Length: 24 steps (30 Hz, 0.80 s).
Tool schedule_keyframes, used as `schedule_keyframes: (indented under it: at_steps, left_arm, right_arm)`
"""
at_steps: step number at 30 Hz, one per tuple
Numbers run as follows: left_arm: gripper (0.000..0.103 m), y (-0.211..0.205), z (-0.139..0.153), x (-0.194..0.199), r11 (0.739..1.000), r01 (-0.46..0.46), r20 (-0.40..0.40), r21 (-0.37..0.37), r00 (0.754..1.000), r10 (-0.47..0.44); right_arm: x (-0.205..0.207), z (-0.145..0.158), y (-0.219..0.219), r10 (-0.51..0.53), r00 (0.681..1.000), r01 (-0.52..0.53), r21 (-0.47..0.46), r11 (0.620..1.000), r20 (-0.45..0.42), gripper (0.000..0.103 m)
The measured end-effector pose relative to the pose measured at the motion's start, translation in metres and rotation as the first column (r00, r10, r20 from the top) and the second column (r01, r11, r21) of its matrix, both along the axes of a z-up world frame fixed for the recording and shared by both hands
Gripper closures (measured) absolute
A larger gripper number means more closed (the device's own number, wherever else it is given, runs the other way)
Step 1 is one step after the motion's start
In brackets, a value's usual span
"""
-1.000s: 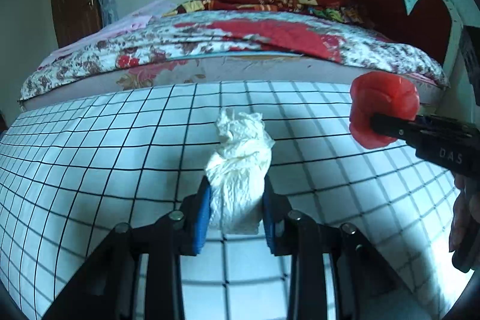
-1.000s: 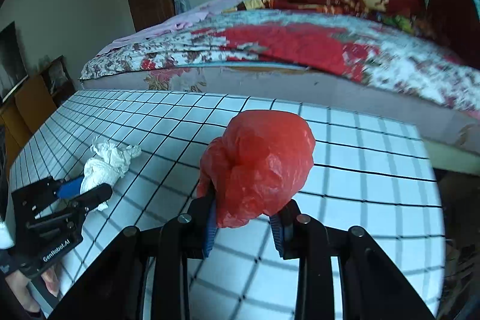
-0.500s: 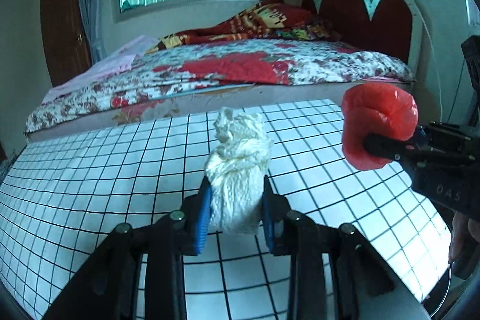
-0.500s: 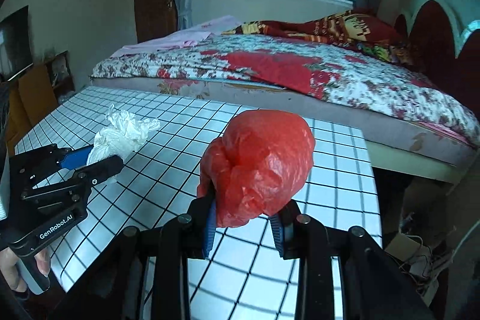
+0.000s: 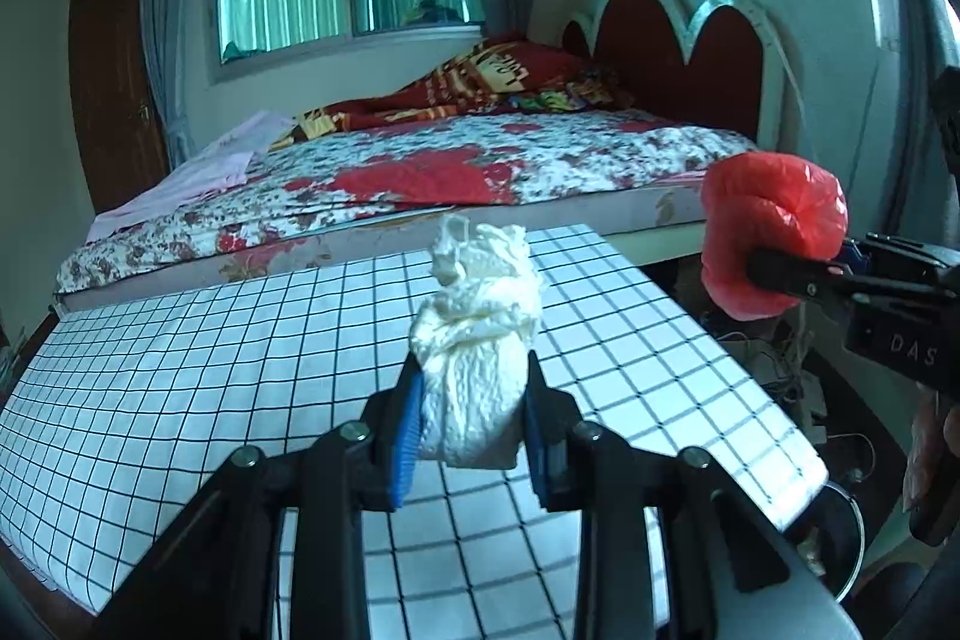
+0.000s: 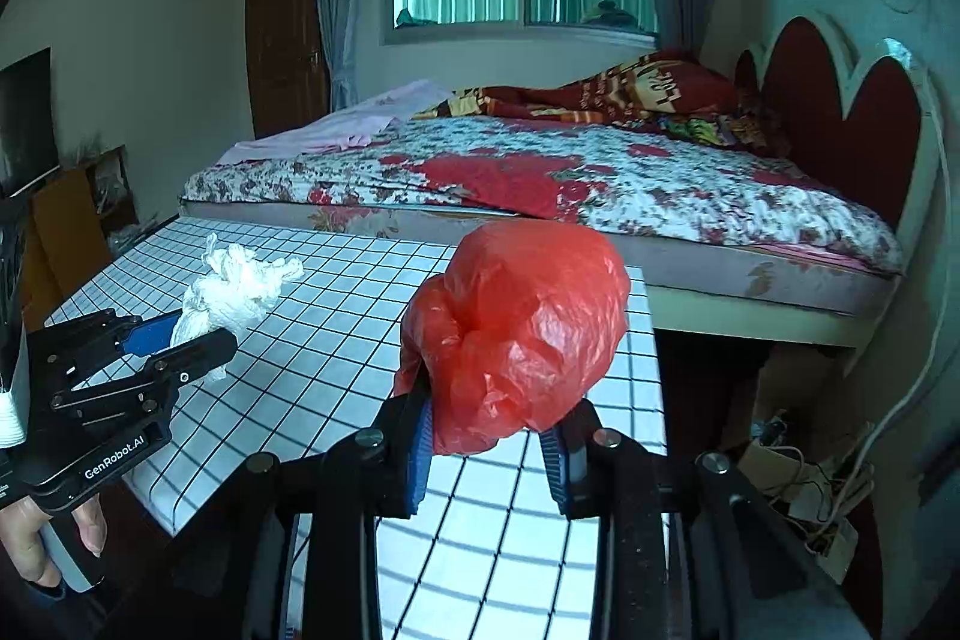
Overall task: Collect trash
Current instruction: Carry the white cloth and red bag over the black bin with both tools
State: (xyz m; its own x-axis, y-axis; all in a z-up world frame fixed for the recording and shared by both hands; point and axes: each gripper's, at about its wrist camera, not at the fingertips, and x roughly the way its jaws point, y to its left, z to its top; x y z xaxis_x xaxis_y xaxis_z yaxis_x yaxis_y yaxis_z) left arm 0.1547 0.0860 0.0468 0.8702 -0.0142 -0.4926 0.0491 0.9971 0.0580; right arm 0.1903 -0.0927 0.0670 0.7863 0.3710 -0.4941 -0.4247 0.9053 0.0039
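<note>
My left gripper (image 5: pixel 471 412) is shut on a crumpled white tissue wad (image 5: pixel 477 340) and holds it up above the checkered table (image 5: pixel 210 358). It also shows in the right wrist view (image 6: pixel 234 289), with the left gripper (image 6: pixel 180 340) at the left. My right gripper (image 6: pixel 489 436) is shut on a crumpled red plastic bag (image 6: pixel 516 340), raised near the table's right edge. The red bag (image 5: pixel 771 232) and the right gripper (image 5: pixel 798 271) show at the right of the left wrist view.
A bed (image 6: pixel 570 178) with a floral cover stands just behind the table. A red headboard (image 5: pixel 690 58) is at the right. Cables and a power strip (image 6: pixel 810 490) lie on the floor right of the table. A round bin rim (image 5: pixel 840 538) shows below the table's right corner.
Both grippers have risen and pulled back with their loads still held. The table now lies lower and farther away in both views, and the floor at its right edge has come into view.
</note>
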Motion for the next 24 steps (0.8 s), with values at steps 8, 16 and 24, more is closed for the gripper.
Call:
schedule_keyframes:
  at_steps: [8, 16, 24]
  left_arm:
    - [0.072, -0.031, 0.015, -0.049, 0.999, 0.030, 0.023, -0.010, 0.999, -0.030]
    - [0.072, -0.068, 0.017, -0.080, 0.995, 0.096, 0.030, -0.007, 0.995, -0.095]
    - [0.072, -0.108, -0.003, -0.081, 0.981, 0.190, 0.013, -0.035, 0.982, -0.190]
  right_arm:
    - [-0.063, 0.010, -0.037, -0.027, 0.999, 0.026, 0.033, 0.999, 0.028, 0.071]
    - [-0.106, 0.012, -0.076, -0.074, 0.996, 0.071, 0.061, 0.996, 0.045, 0.071]
    - [-0.123, -0.002, -0.113, -0.153, 0.988, 0.152, 0.044, 0.987, 0.025, 0.070]
